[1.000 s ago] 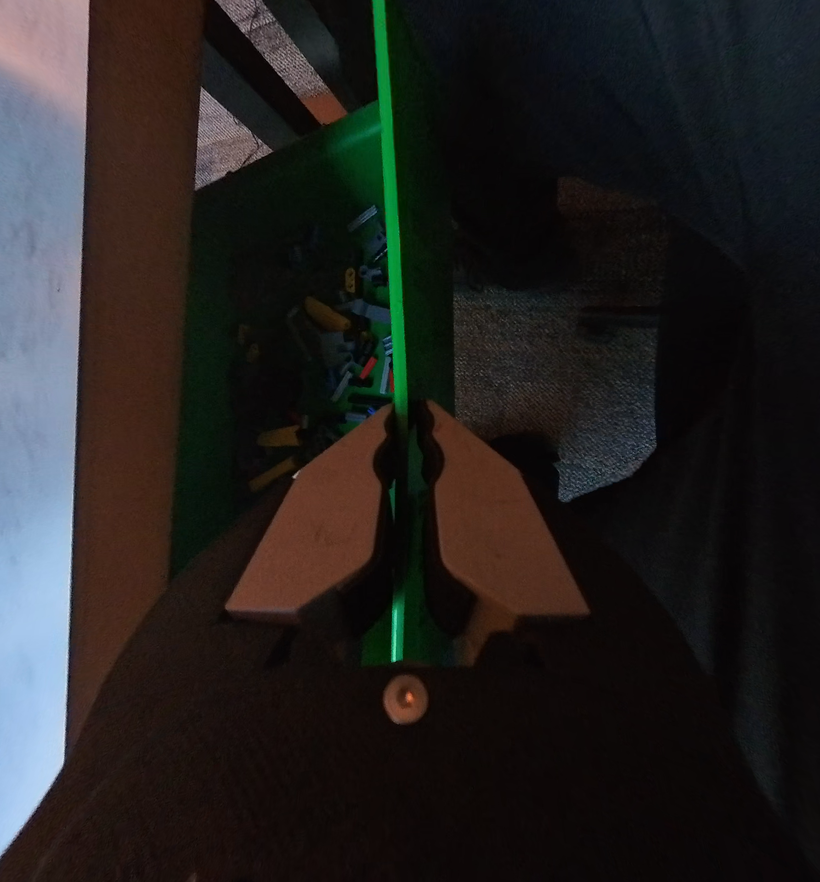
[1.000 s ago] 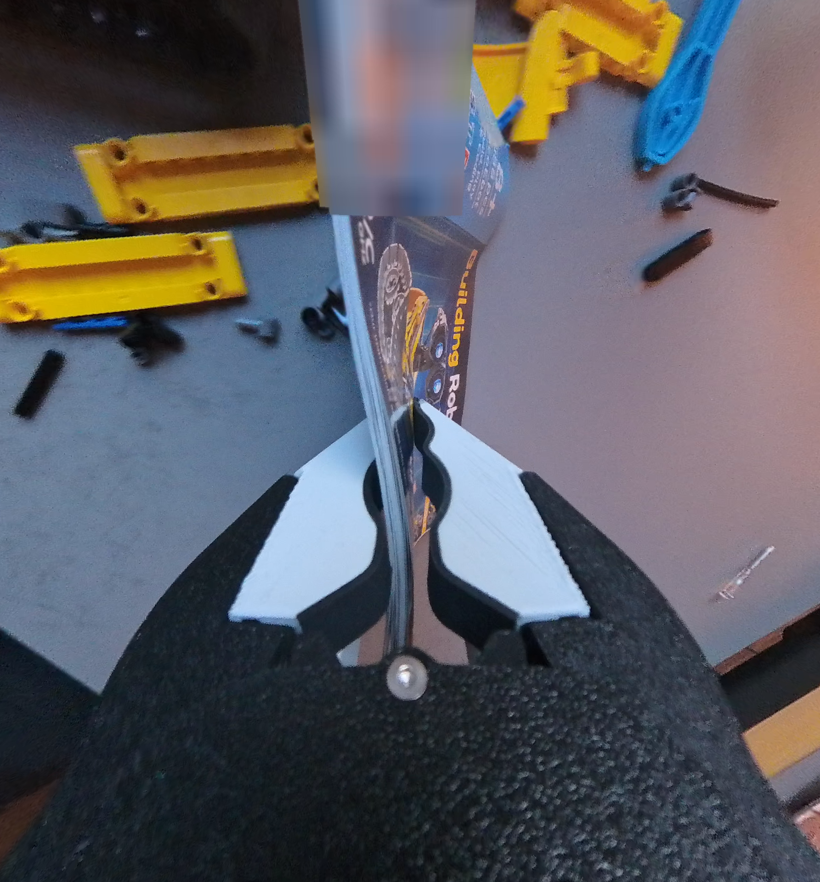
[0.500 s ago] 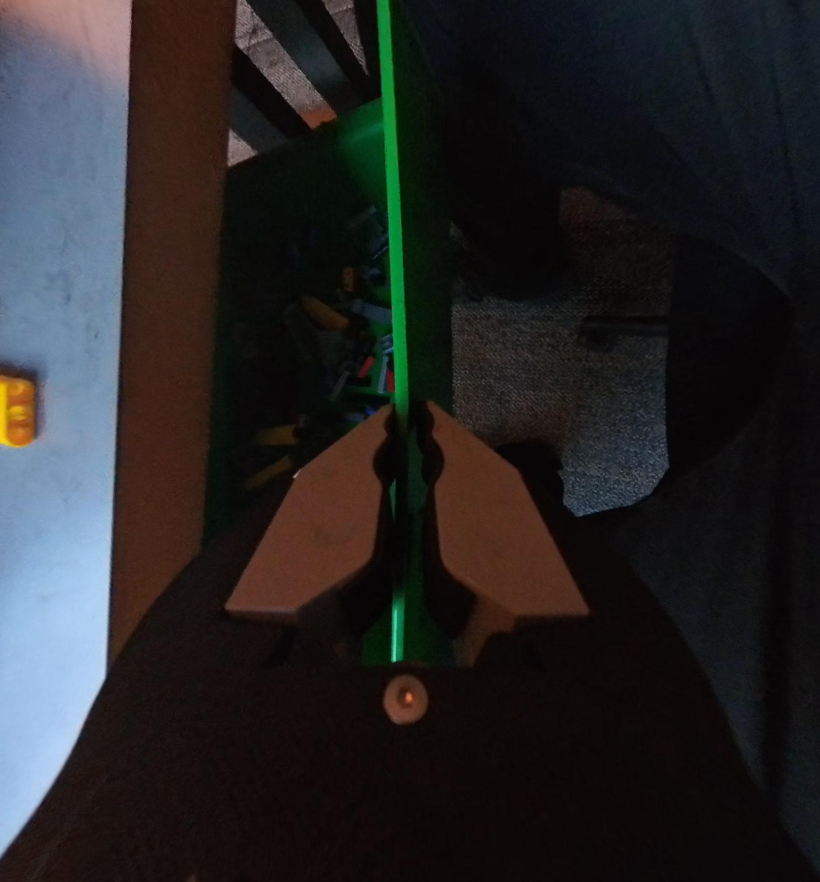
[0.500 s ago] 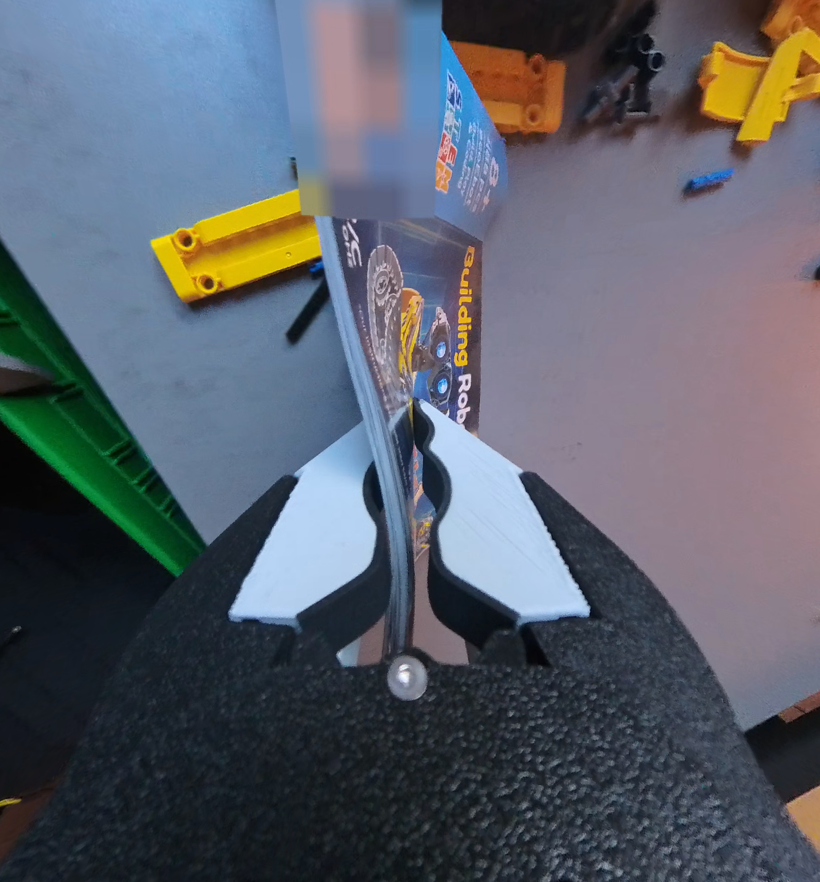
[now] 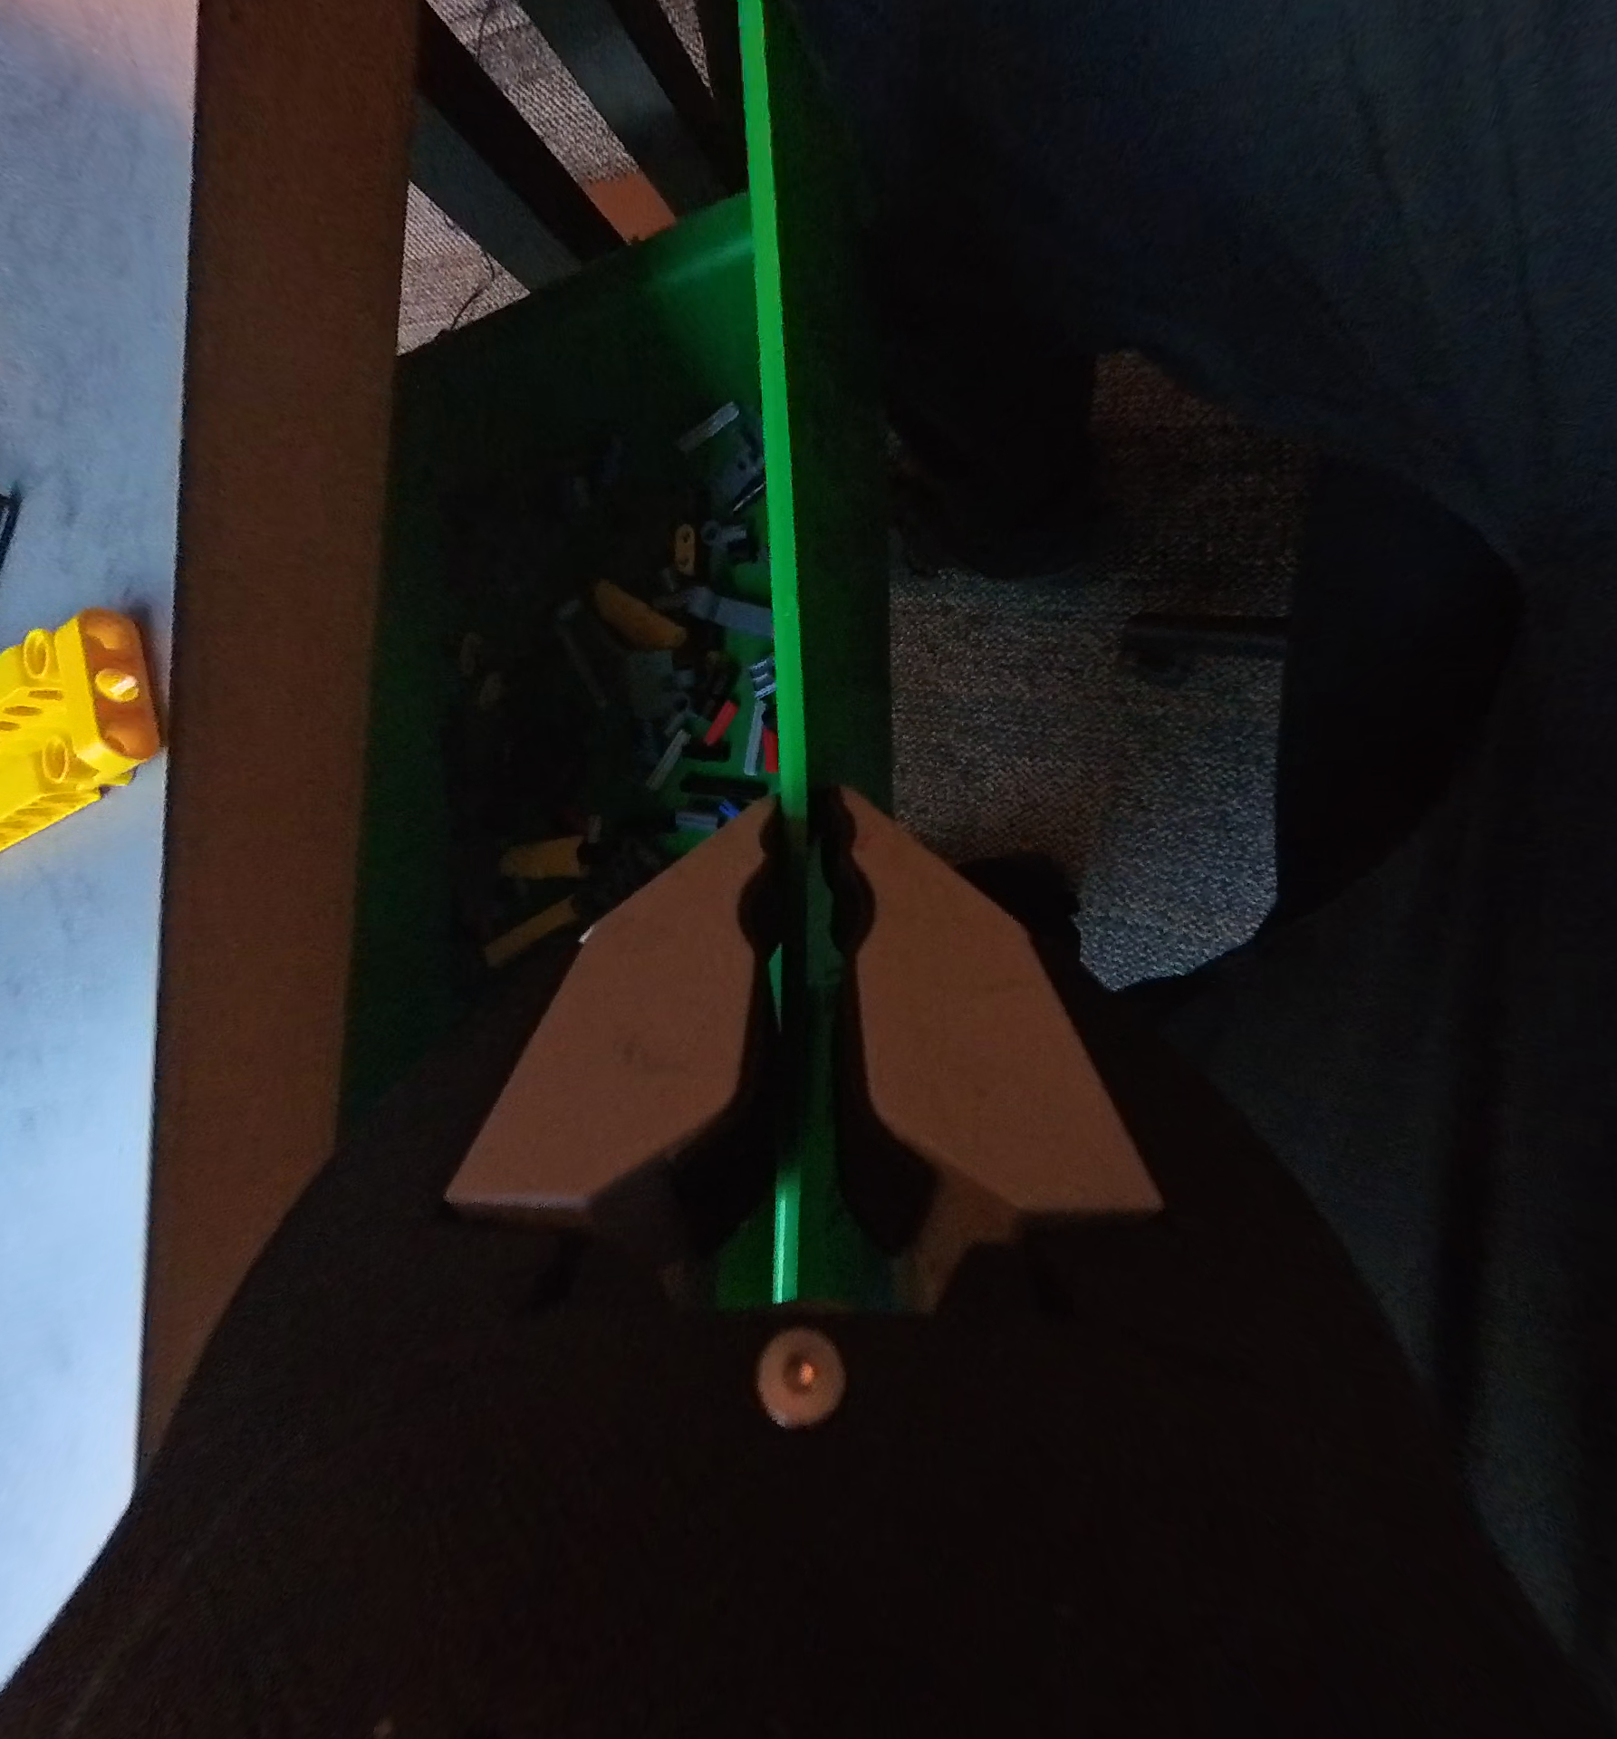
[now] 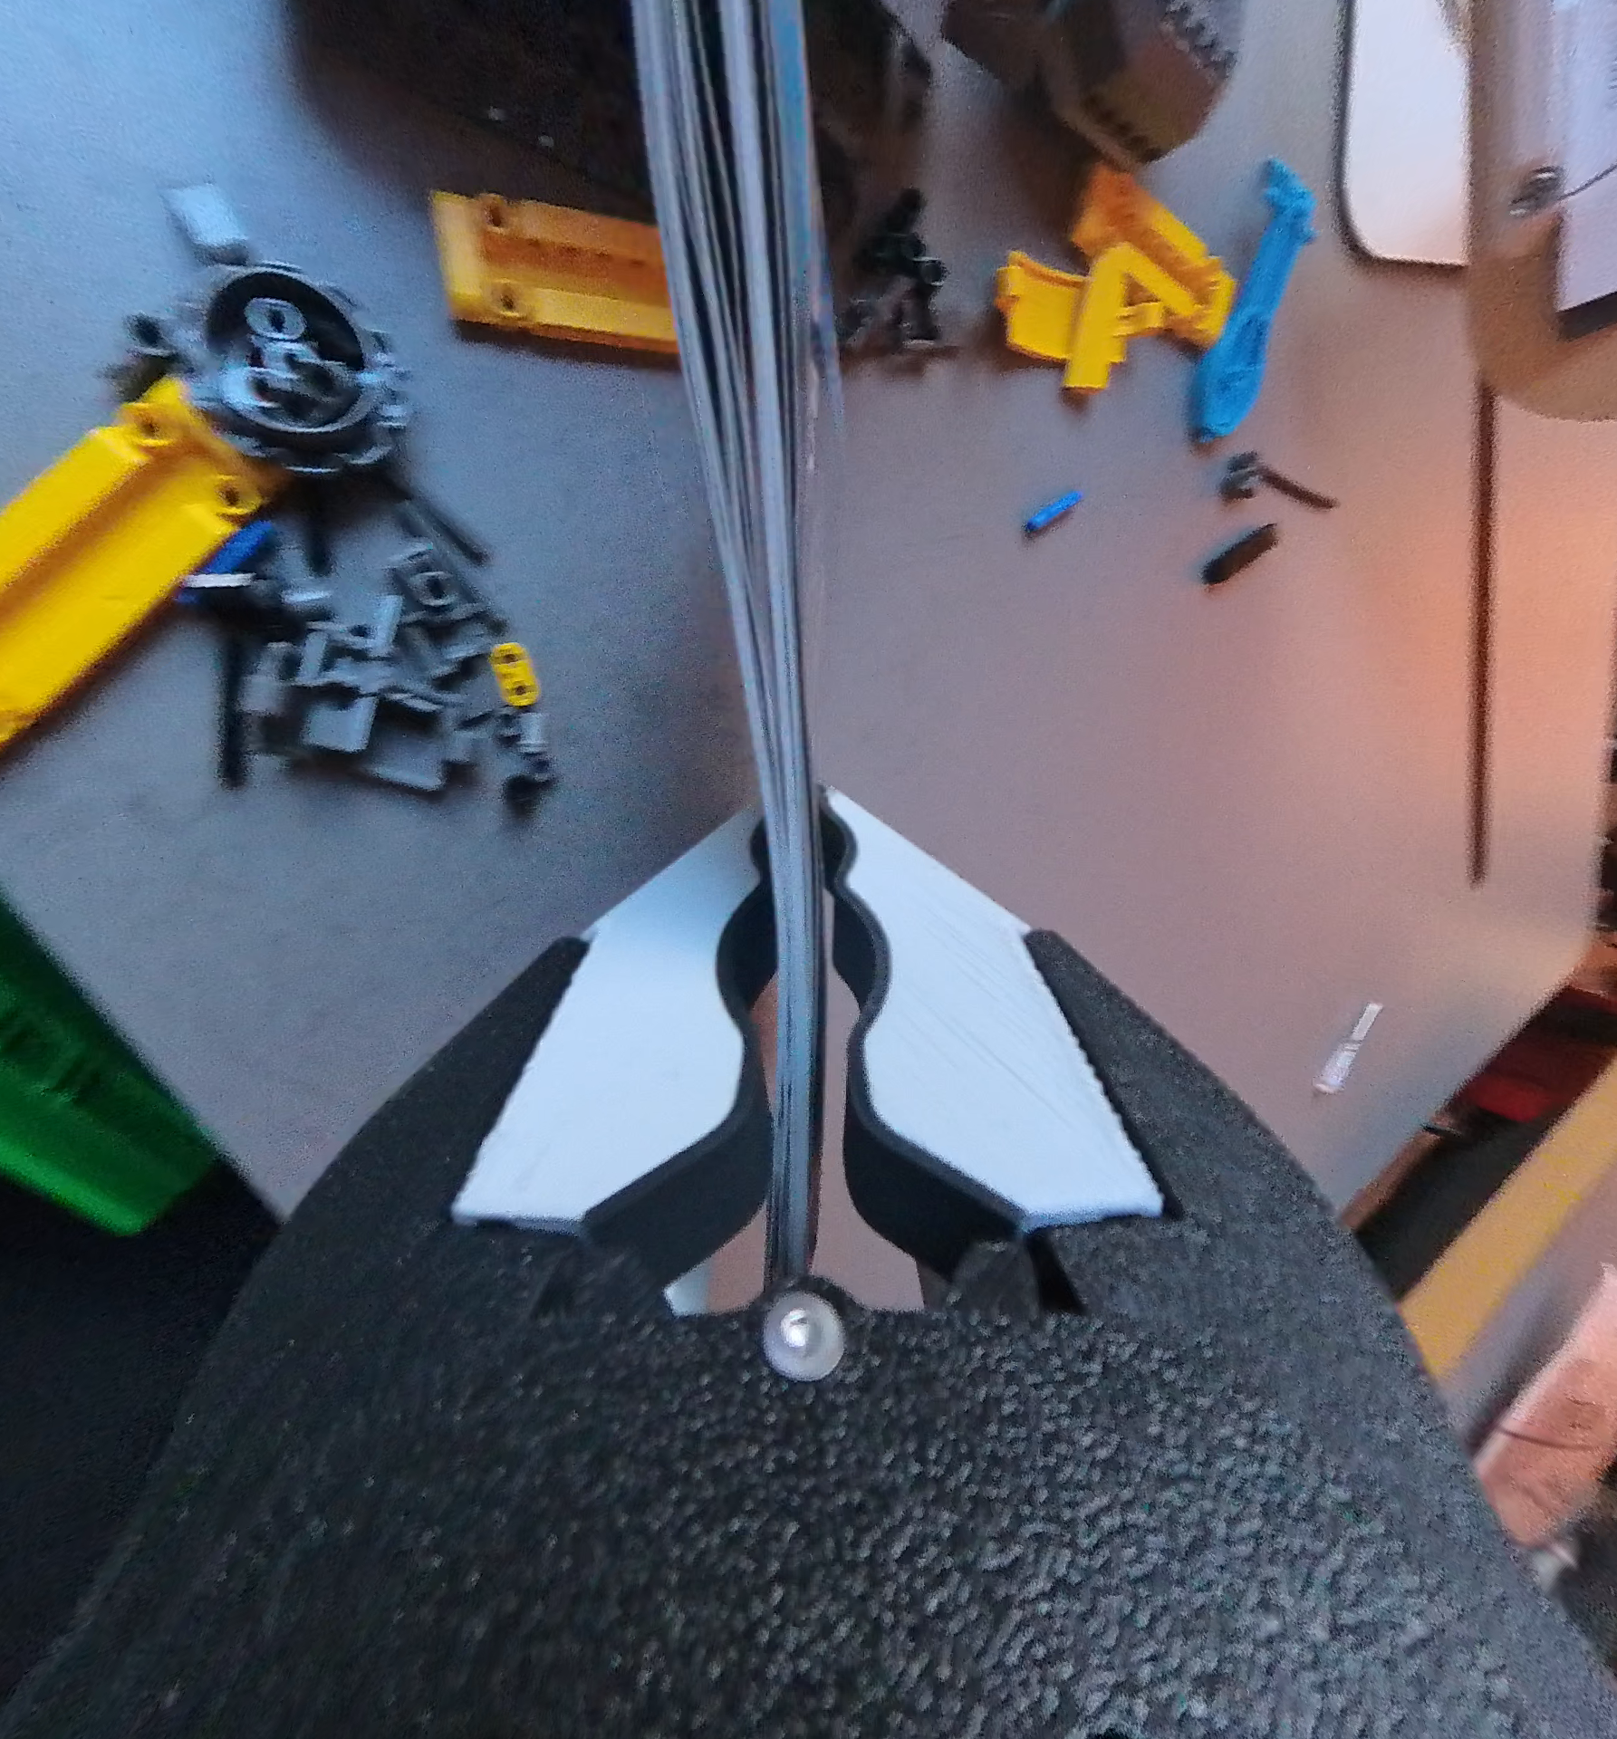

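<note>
My left gripper (image 5: 802, 800) is shut on the rim of a green plastic bin (image 5: 767, 395) and holds it beside the brown table edge (image 5: 277, 565), below the tabletop. Several small toy building parts (image 5: 663, 696) lie inside the bin. My right gripper (image 6: 793, 809) is shut on a glossy booklet (image 6: 748, 376), seen edge-on with its pages fanning away from me, above the grey tabletop (image 6: 1021, 753). A corner of the green bin (image 6: 23, 1054) shows at the left of the right wrist view.
Yellow beams (image 6: 61, 583), a grey gear wheel (image 6: 287, 367), a heap of small grey parts (image 6: 381, 678), a yellow frame (image 6: 1124, 301) and a blue piece (image 6: 1247, 311) lie on the table. A yellow block (image 5: 32, 734) lies near the table edge. Carpet (image 5: 1068, 734) lies below. Spacing between my two grippers at the tips: around 25 cm.
My right gripper has swung with the booklet, which now shows edge-on instead of cover-on, with other parts in view. The left view has shifted slightly; more table and the yellow block show.
</note>
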Tool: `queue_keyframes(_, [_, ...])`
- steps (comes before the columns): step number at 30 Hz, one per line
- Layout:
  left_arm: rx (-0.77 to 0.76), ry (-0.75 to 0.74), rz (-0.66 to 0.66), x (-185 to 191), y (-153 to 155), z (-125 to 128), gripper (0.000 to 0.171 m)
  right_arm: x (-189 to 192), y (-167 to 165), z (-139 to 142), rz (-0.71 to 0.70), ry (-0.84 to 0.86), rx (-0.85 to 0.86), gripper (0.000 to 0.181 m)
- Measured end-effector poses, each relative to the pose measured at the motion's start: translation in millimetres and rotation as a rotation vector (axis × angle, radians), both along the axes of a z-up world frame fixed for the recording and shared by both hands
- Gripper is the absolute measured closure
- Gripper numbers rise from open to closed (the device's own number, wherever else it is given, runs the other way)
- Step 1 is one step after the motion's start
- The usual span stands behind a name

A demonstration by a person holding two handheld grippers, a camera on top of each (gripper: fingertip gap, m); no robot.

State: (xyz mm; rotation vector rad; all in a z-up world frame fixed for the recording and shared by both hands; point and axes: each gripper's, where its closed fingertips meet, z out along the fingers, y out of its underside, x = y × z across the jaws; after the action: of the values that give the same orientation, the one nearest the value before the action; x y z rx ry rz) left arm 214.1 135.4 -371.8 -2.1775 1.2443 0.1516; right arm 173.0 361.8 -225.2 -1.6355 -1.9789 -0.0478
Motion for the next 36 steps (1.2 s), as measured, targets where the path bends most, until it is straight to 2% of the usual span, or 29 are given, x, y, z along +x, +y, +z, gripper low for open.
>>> queue_keyframes(4, [0.001, -0.002, 0.003, -1, 0, 1, 0.167, -18, 27, -9, 0.026, -0.061, 0.149, 0.181])
queue_keyframes(7, [0.002, -0.005, 0.003, -1, 0, 2, 0.167, -31, 28, -26, 0.064, -0.118, 0.183, 0.181])
queue_keyframes(12, [0.006, -0.013, -0.003, 0, 0, 5, 0.167, -36, 11, -38, 0.153, -0.174, 0.2, 0.181])
queue_keyframes(21, [0.016, -0.003, -0.005, -3, 3, 6, 0.167, -18, -38, -39, 0.282, -0.184, 0.142, 0.181])
queue_keyframes(25, [0.017, -0.001, -0.007, -2, 2, 6, 0.167, -9, -48, -30, 0.295, -0.156, 0.131, 0.181])
queue_keyframes(29, [0.014, 0.006, -0.018, -2, -2, 4, 0.167, -17, -38, -9, 0.286, -0.104, 0.158, 0.181])
queue_keyframes(36, [0.006, 0.007, -0.023, -2, -8, 3, 0.166, -48, -61, 10, 0.516, -0.105, 0.292, 0.181])
